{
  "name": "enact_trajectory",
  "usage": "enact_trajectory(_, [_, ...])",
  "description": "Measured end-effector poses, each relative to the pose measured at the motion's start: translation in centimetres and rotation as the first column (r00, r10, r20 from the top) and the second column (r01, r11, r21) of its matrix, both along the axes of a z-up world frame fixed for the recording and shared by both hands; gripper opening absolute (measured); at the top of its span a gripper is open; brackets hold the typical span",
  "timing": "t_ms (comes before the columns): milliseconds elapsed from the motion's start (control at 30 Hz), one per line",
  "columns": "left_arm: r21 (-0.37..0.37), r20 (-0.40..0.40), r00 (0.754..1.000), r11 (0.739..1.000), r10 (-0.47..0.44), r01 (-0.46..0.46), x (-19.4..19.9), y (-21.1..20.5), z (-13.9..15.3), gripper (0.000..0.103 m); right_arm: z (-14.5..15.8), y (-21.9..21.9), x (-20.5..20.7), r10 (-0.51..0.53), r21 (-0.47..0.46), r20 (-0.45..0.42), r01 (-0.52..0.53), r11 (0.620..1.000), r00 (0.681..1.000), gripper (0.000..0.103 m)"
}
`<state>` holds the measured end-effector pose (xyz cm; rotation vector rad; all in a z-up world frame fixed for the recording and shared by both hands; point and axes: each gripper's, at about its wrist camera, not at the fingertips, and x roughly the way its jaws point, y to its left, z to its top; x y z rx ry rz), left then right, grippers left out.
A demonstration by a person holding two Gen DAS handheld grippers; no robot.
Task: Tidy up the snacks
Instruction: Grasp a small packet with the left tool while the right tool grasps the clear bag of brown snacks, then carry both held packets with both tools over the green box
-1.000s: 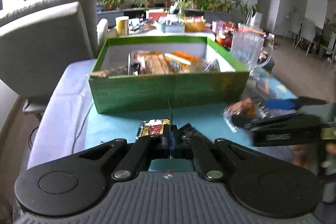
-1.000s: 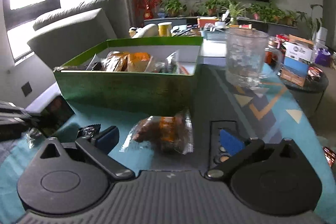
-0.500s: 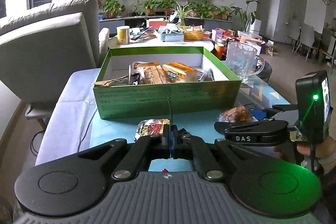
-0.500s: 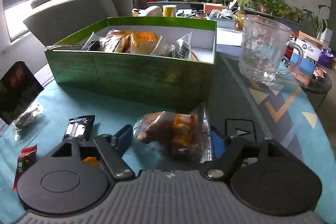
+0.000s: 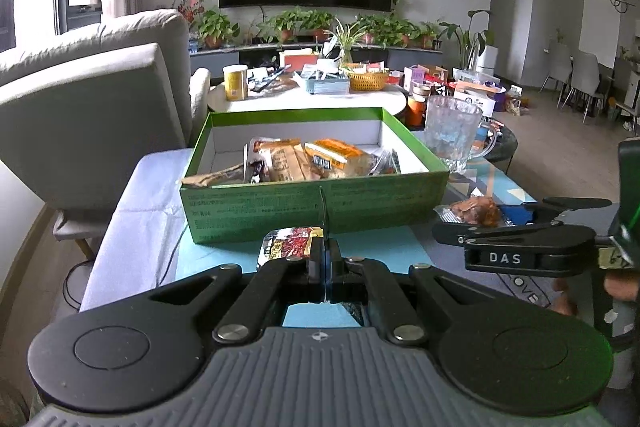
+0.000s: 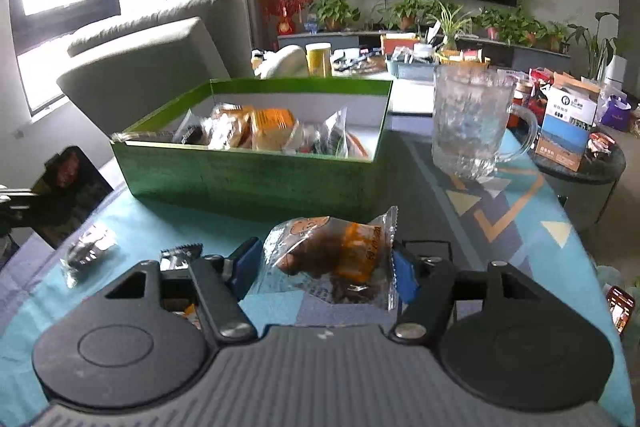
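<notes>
Snacks are already clamped in both grippers, so the coming move turns on how each packet stands to the green box [image 5: 316, 205]. The right gripper [image 6: 326, 263] has its blue pads pressed against a clear-wrapped brown pastry packet [image 6: 332, 255], whose long axis runs left to right across the fingers, and the box's near wall lies straight ahead, just beyond it and a little to the left. The left gripper [image 5: 325, 259] has its fingers drawn narrow on the edge of a dark spicy snack packet [image 5: 290, 247], which stands on edge and hangs down toward the left; the same packet shows as a dark card at the left edge of the right wrist view [image 6: 66, 195]. From the left wrist view the box wall sits directly ahead of that packet, so the left gripper seems at least as near to the box as the right. Both packets hang below the rim, so I judge either would need lifting over the wall before release. Inside, orange and brown packets [image 5: 320, 161] fill the near middle, with bare white floor toward the far side. A glass mug [image 6: 472, 123] stands far right of the box, close to the right gripper's path, and small wrapped sweets [image 6: 88, 251] lie on the teal cloth [image 6: 140, 219] near left.
</notes>
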<state>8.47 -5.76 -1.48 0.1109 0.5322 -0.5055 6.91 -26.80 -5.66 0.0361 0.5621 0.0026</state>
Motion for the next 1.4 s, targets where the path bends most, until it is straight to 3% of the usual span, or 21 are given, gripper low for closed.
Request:
enact_trajectory(367, [-0.018,0.049,0.999,1.000,0.006,-0.006,0.4,-0.4,1.5,0.001,2.8,0.4,-0.7,0.022,0.009,0.098,-0.023,1.000,0.995,0.071])
enact_trajectory(833, [-0.028,0.125,0.992,1.000,0.015,-0.012,3.1,-1.3,3.4,0.001,4.4,1.3,1.3,0.037,0.002,0.166,-0.037,0.999,0.985,0.071])
enact_trajectory(1233, [-0.060,0.148,0.988,0.997,0.048,-0.040,8.0,-1.6,4.0,0.001,4.5,1.4,4.2,0.008,0.042,0.190,-0.016,0.999,0.982,0.071])
enact_trajectory(1400, [-0.033,0.151,0.988,0.999,0.028,-0.024,10.0,-2.3,3.0,0.001,3.7,1.7,5.6,0.030,0.016,0.180,-0.033,0.999,0.983,0.071])
